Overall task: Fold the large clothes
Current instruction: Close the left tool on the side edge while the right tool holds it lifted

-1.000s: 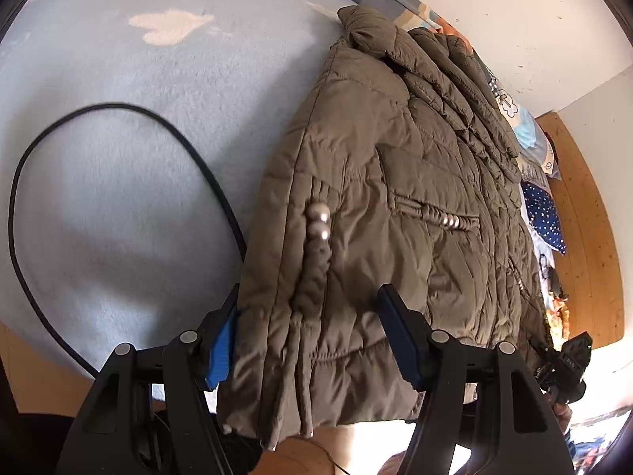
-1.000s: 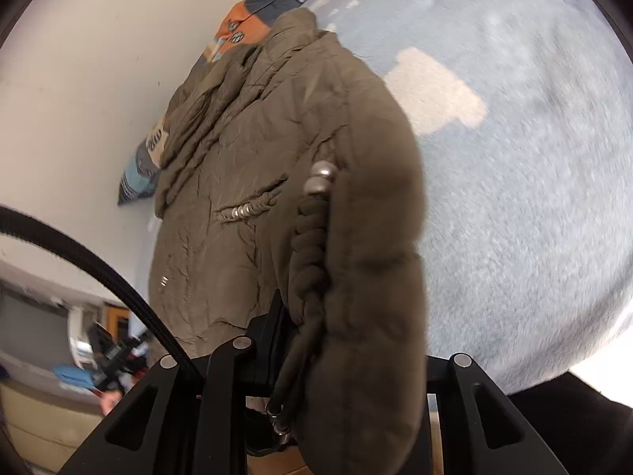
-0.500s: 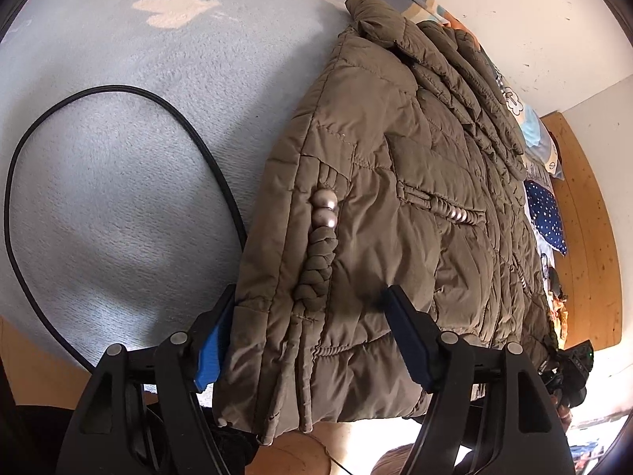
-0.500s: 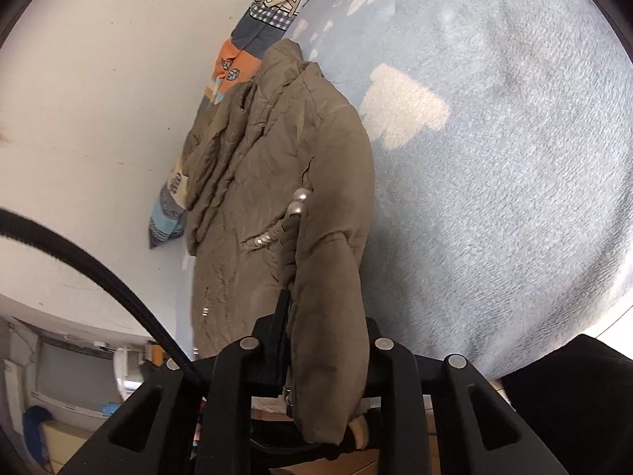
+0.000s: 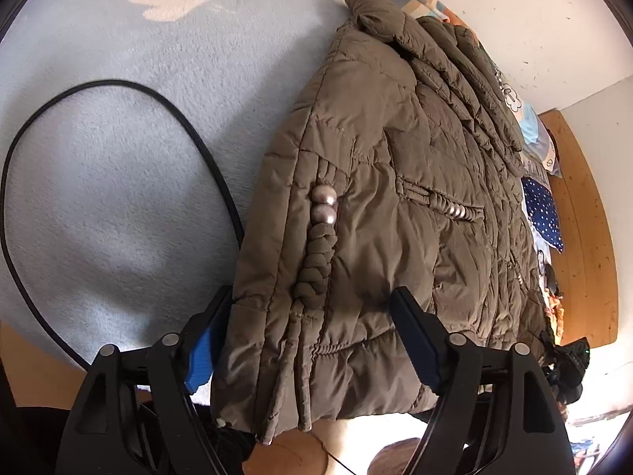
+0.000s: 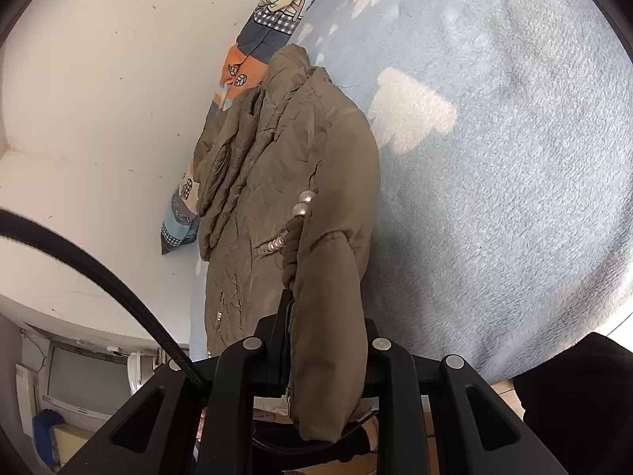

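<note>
An olive-brown quilted jacket lies on a light blue fleece bed cover, its hem toward me and hanging over the bed edge. A braided cord with two silver beads runs down its near side. My left gripper is open, its blue-padded fingers straddling the jacket's hem corner. In the right wrist view the jacket stretches away along the wall. My right gripper is shut on a fold of the jacket's hem, with fabric bulging between the jaws.
A black cable loops over the bed cover left of the jacket. A patterned pillow lies against the white wall. Blue dotted cloth and a wooden floor lie at right. A monitor stands below left.
My right gripper has pulled back and up with the hem, so the jacket looks farther away and more stretched. The left gripper has stayed open around the hem, shifting slightly.
</note>
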Demonstrator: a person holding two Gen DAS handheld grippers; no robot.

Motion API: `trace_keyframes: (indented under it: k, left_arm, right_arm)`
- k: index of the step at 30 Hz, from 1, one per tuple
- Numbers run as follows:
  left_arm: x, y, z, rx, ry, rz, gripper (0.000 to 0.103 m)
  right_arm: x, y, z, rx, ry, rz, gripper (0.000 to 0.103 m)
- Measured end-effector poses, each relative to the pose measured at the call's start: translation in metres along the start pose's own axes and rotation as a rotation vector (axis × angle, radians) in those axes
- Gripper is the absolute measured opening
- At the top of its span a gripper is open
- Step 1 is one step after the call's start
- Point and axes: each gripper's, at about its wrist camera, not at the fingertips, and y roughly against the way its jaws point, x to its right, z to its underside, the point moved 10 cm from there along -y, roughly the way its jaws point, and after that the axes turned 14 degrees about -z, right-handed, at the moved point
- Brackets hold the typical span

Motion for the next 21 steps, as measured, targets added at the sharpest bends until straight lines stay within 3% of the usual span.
trace_keyframes:
  k: [5,9,14,15,17,21]
  left_arm:
    - [-0.010,-0.001,0.004,-0.044,0.056,0.057,0.079]
    - [-0.004,-0.002,0.006,-0.045,0.036,0.073,0.079]
    - [0.003,0.003,0.004,-0.013,-0.003,0.059,0.032]
    - [0.003,0.006,0.003,-0.003,-0.004,0.055,0.027]
    - [0.005,0.014,0.003,0.025,-0.015,0.052,0.024]
    - [0.007,0.022,0.005,0.080,-0.071,-0.046,0.024]
  right_arm:
    - [-0.001,-0.006,0.000,-0.001,-0.005,0.013,0.023]
    - [-0.007,-0.012,0.001,-0.004,-0.001,0.013,0.023]
    - [-0.007,-0.012,0.000,-0.007,0.003,0.014,0.023]
    - [-0.006,-0.012,0.000,-0.006,0.001,0.014,0.023]
    - [-0.004,-0.011,0.001,-0.004,-0.002,0.018,0.023]
    - [-0.002,-0.012,0.002,-0.004,-0.004,0.030,0.023]
